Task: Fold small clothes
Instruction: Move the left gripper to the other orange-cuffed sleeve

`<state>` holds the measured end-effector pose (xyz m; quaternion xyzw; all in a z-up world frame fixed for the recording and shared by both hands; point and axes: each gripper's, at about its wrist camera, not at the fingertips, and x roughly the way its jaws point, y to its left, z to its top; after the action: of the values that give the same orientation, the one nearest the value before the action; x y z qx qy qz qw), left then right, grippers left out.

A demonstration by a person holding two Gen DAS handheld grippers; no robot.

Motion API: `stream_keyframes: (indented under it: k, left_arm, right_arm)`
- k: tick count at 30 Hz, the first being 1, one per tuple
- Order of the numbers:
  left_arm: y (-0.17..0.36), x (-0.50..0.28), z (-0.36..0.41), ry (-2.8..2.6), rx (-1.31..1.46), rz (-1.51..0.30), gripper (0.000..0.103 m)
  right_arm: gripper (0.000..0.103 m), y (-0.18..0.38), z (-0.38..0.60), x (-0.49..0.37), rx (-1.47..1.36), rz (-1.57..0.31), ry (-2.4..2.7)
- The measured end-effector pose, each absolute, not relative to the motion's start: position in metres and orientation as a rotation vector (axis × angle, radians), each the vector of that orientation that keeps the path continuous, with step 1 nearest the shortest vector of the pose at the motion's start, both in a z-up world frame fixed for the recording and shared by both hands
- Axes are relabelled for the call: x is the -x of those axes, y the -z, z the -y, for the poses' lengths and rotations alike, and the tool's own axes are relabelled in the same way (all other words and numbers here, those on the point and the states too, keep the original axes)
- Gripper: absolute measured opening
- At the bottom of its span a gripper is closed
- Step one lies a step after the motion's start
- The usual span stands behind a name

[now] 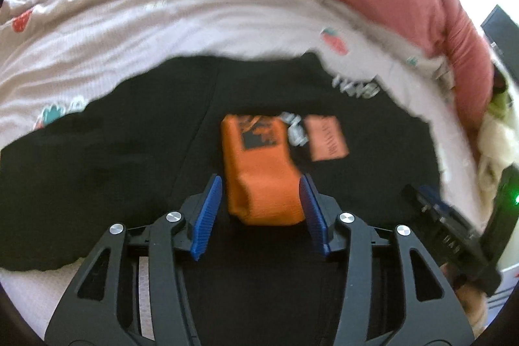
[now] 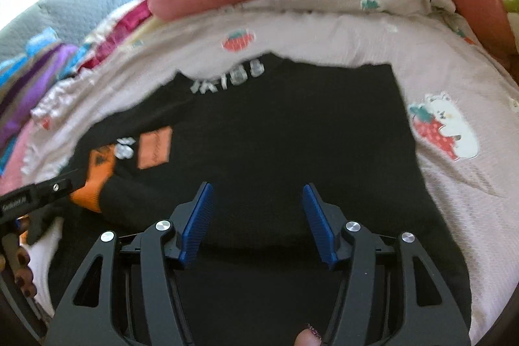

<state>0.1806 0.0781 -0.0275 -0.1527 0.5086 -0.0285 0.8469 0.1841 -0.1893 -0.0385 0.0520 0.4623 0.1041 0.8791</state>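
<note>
Left wrist view: left gripper (image 1: 261,184) jaws apart, orange sleeve (image 1: 262,180) between blue pads, touching right pad. Black garment (image 2: 275,145) flat on bedspread (image 2: 454,80). Right gripper (image 2: 258,188) spread wide over black cloth, gripping nothing.

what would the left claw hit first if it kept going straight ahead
Most likely the orange cuff of the black garment: it already lies between the open left claw tips, right on its line. Whether the pads touch it is unclear, since the frame is blurred.
</note>
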Motion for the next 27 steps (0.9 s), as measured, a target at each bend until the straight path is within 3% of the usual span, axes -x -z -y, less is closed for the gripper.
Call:
stream_keyframes:
  k: [4,7,15,20,27]
  left_arm:
    - [0.042,-0.173,-0.085,0.072,0.337,-1.077,0.043]
    - [0.034,-0.169,-0.087,0.076,0.343,-1.065,0.044]
    - [0.012,-0.150,-0.095,0.068,0.352,-1.016,0.059]
    - [0.000,-0.137,-0.104,0.036,0.335,-0.985,0.074]
    - [-0.018,-0.118,-0.127,-0.013,0.351,-0.934,0.087]
  right_arm:
    - [0.061,0.050,0.188,-0.184,-0.106,-0.985,-0.191]
    - [0.067,0.044,0.193,-0.175,-0.175,-0.960,-0.210]
    - [0.085,0.019,0.201,-0.151,-0.225,-0.891,-0.223]
    - [0.096,0.005,0.199,-0.142,-0.235,-0.855,-0.233]
    - [0.098,-0.010,0.181,-0.136,-0.219,-0.837,-0.266]
